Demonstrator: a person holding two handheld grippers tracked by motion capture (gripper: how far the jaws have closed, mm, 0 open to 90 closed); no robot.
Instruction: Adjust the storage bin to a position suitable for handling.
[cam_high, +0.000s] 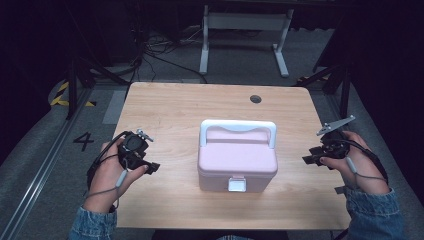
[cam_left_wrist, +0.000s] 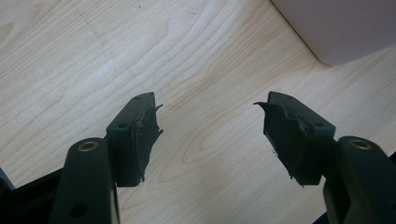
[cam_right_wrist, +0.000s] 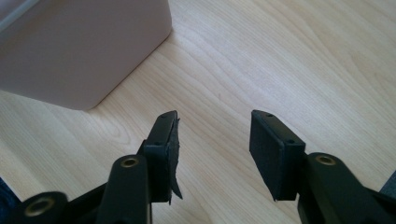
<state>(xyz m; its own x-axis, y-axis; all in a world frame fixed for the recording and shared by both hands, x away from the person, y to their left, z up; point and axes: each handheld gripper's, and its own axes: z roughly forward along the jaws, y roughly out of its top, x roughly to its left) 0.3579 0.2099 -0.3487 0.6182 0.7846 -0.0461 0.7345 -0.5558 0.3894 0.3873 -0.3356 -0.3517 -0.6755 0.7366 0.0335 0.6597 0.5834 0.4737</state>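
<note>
On the wooden table (cam_high: 165, 107) we see a closed pink box (cam_high: 237, 162) between the left gripper (cam_high: 150, 167) and right gripper (cam_high: 309, 159), both wide open, gripping nothing.

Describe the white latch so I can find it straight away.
On the wooden table, a pink lidded box with a white carry handle sits in the middle. The latch is the small white square tab centred on the box's near face, the sole white patch there.

table (cam_high: 165, 105) wood, hole (cam_high: 255, 99) | floor: cables (cam_high: 155, 52), white frame (cam_high: 245, 22)
</note>
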